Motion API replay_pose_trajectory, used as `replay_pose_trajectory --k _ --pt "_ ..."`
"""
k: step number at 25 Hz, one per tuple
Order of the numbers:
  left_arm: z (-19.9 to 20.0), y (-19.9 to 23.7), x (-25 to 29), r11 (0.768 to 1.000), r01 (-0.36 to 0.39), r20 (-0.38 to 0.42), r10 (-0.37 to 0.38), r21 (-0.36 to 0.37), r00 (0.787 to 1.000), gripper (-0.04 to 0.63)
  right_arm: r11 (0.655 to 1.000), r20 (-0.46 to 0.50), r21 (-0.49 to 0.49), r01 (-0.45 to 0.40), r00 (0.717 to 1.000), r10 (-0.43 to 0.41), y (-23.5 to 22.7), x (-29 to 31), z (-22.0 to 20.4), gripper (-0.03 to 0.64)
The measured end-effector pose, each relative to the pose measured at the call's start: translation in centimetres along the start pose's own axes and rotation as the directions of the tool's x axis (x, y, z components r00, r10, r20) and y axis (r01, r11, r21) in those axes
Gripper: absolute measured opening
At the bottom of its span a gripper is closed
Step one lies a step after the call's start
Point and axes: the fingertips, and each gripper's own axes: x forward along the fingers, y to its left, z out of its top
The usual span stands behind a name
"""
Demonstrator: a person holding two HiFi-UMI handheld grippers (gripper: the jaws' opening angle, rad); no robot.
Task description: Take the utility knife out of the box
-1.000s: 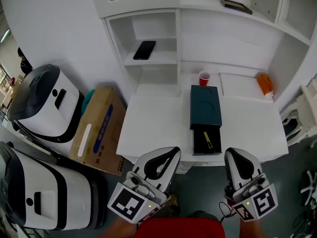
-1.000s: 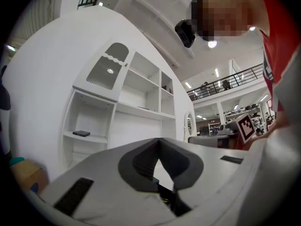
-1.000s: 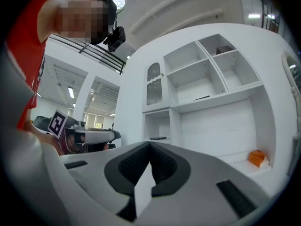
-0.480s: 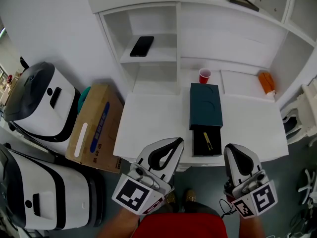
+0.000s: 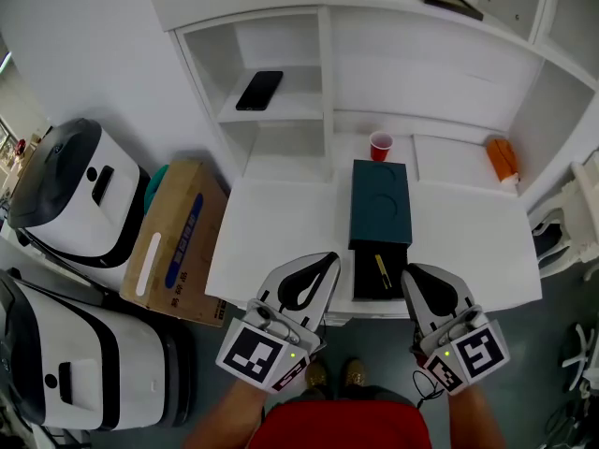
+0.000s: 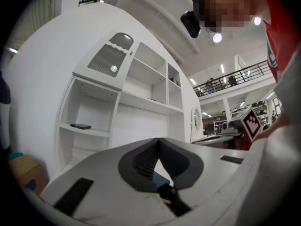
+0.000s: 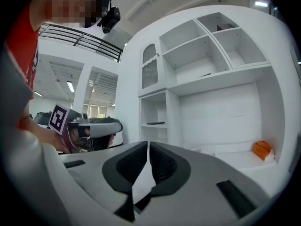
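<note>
A dark teal box (image 5: 379, 202) lies on the white table (image 5: 276, 237), its black drawer (image 5: 367, 286) pulled out toward me. The yellow utility knife (image 5: 383, 271) rests inside the drawer. My right gripper (image 5: 413, 272) hovers at the table's front edge, just right of the drawer; its jaws have just been opening and stand a narrow slit apart with nothing between them (image 7: 148, 144). My left gripper (image 5: 329, 258) is at the front edge left of the drawer, its tips touching, empty (image 6: 158, 139). Through its jaws I glimpse the teal box (image 6: 160, 177).
A red cup (image 5: 380, 145) stands behind the box, an orange object (image 5: 502, 160) at the back right. A black phone (image 5: 259, 90) lies on a shelf of the white cabinet. A cardboard box (image 5: 176, 241) and white machines (image 5: 80, 190) sit on the floor to the left.
Both grippers have come forward to the table's front edge, closer to the drawer. The right gripper's jaws have parted slightly.
</note>
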Motion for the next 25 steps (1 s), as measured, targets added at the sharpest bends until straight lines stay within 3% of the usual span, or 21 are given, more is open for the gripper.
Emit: replay_pose_trajectory --k 6,11,17,25 --pt "-1.1 0.4 0.6 1.0 -0.011 -0.02 0.011 -0.009 1.0 0.014 1.0 -0.183 0.004 -0.016 0.983 0.016 -1.3 2.1 -4.6 0.043" --pt "-1.7 0.8 0.6 1.0 -0.013 -0.026 0.012 -0.016 1.0 0.014 1.0 -0.324 0.005 -0.03 0.945 0.03 -2.0 3.5 -8.6 0.075" --pt "-2.2 1.6 0.3 1.0 -0.014 -0.037 0.013 -0.023 0.999 0.014 0.999 -0.529 0.003 -0.046 0.848 0.04 -2.7 5.0 -13.8 0.172" --pt "-2.6 2.6 0.0 0.999 -0.006 -0.042 0.005 -0.031 0.999 0.014 0.999 -0.726 0.021 -0.03 0.687 0.036 -3.4 6.3 -19.1 0.21"
